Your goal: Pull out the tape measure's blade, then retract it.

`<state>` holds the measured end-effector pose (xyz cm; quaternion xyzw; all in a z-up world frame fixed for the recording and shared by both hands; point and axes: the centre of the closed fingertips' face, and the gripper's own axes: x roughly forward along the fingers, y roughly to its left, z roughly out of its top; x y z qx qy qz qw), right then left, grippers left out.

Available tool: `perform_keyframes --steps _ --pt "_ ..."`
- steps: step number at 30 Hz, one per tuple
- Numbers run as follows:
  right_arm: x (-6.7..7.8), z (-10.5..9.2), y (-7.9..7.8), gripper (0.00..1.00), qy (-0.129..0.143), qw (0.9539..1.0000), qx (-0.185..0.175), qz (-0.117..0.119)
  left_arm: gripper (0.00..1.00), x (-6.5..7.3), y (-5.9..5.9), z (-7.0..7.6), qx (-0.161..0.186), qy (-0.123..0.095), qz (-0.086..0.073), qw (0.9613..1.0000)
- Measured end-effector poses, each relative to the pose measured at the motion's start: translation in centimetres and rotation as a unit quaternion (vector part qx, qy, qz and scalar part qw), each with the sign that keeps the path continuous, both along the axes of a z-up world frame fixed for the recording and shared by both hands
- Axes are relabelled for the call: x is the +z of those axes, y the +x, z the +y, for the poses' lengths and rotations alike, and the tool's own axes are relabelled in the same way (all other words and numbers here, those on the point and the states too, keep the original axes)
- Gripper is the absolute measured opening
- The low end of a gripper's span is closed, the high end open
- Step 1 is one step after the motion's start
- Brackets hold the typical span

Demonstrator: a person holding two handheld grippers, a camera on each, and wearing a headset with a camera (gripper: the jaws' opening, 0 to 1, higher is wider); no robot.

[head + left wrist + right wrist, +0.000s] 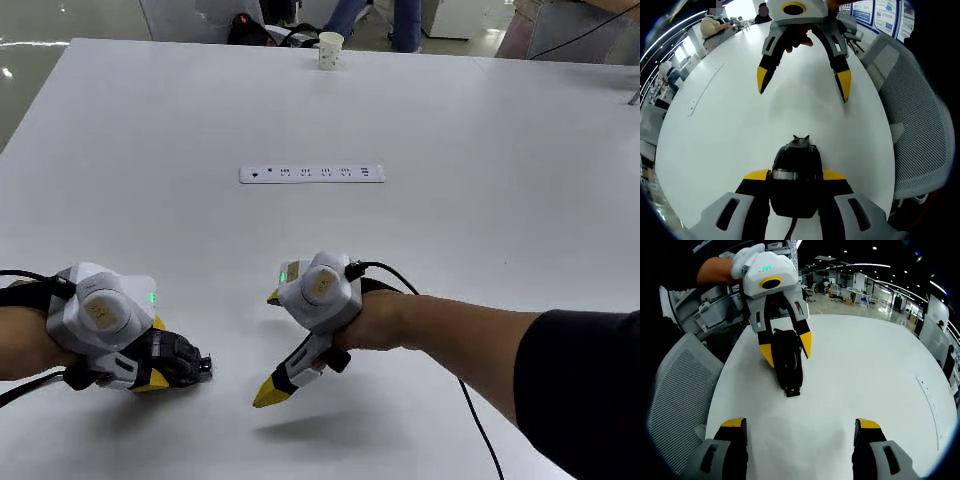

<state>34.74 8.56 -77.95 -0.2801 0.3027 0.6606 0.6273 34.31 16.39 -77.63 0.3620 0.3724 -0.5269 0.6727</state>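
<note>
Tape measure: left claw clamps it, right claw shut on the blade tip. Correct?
No. The left claw does clamp the tape measure, but the right claw is open, clear of the blade tip; the right gripper view shows it.

Our left gripper (165, 355) and right gripper (272, 345) have rounded white bodies, grey-and-black jaws tipped in yellow, and small green lights (283, 276). Black cables (479, 425) run from both. We wear a dark sleeve (580, 390) on the right arm.
</note>
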Motion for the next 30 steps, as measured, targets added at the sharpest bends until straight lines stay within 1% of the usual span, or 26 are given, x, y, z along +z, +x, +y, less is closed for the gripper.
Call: perform_keyframes --steps 6,10,13,16,19,24,27,30 --pt "0.1 1.7 -0.1 0.78 0.008 0.9998 0.016 -0.01 0.32 0.0 0.0 0.0 0.0 0.002 -0.001 1.0" --pt "-0.1 2.5 -0.4 0.75 0.008 0.9995 0.027 -0.014 0.32 0.0 0.0 0.0 -0.001 0.0 0.0 1.0" --pt "-0.1 3.0 -0.5 0.72 0.007 0.9994 0.031 -0.015 0.32 0.1 -0.1 -0.1 -0.003 -0.002 0.0 1.0" --pt "-0.4 3.2 -0.8 0.65 0.003 0.9992 0.037 -0.016 0.32 0.1 -0.1 -0.1 -0.006 -0.004 -0.001 1.0" --pt "-0.8 3.4 -1.2 0.6 -0.005 0.9986 0.05 -0.017 0.32 0.1 -0.2 -0.1 -0.015 -0.004 -0.005 0.9999" --pt "-1.2 3.9 -1.4 0.55 -0.008 0.9982 0.057 -0.017 0.32 0.1 -0.1 -0.2 -0.02 -0.006 -0.003 0.9998" --pt "-1.3 4.2 -1.5 0.51 -0.009 0.998 0.06 -0.017 0.32 0.1 -0.1 -0.2 -0.018 -0.006 -0.002 0.9998" --pt "-1.4 4.7 -1.4 0.41 -0.006 0.9984 0.053 -0.021 0.32 0.1 -0.1 -0.2 -0.016 -0.007 -0.003 0.9999"
